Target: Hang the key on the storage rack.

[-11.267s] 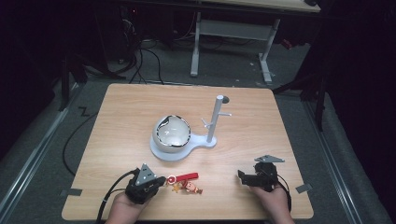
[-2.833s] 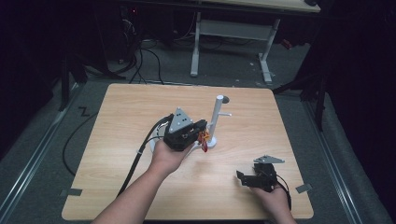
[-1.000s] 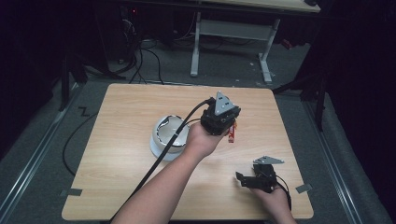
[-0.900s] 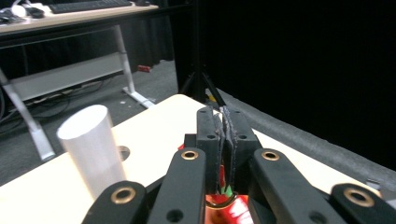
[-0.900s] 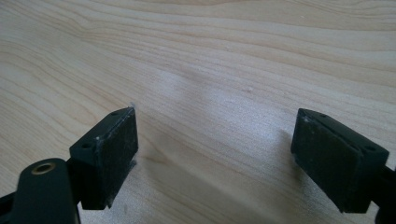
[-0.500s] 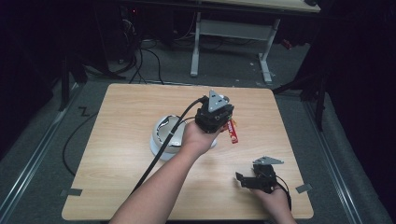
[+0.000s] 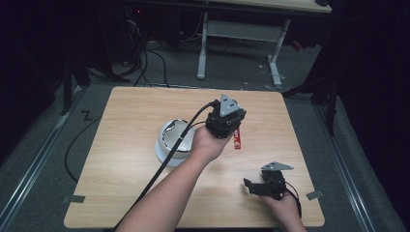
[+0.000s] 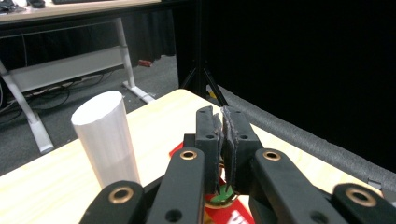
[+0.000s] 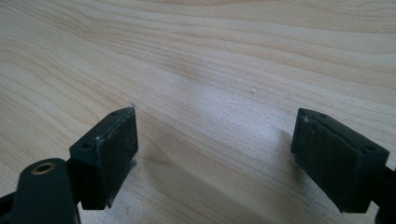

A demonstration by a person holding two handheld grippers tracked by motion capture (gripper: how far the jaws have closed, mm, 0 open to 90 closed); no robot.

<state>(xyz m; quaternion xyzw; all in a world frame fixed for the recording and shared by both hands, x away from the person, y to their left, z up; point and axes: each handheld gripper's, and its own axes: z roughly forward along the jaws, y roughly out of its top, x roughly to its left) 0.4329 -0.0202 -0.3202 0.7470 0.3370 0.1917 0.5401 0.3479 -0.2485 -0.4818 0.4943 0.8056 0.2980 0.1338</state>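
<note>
Over the middle of the light wooden table [image 7: 125,159], the left gripper [image 7: 231,126] is held up in the person's left hand [image 7: 209,142], its grey three-cornered plate facing up. Its jaws are clenched on a small key ring with a red strap tag [image 7: 237,139], which hangs down from the jaw tips on the side toward the table's right edge. In the left gripper view the two black jaws press together, with a green and brass bit of the ring and the red tag [image 8: 223,210] showing just below them. A white upright cylindrical post [image 8: 106,139] stands just beside the jaws. Close to the hand's left sits a white round dome-shaped base [image 7: 173,141] with a shiny top. The right gripper [image 7: 258,186] rests near the table's front right corner, well apart from the tag, its jaws spread wide with bare wood between them [image 9: 215,154].
</note>
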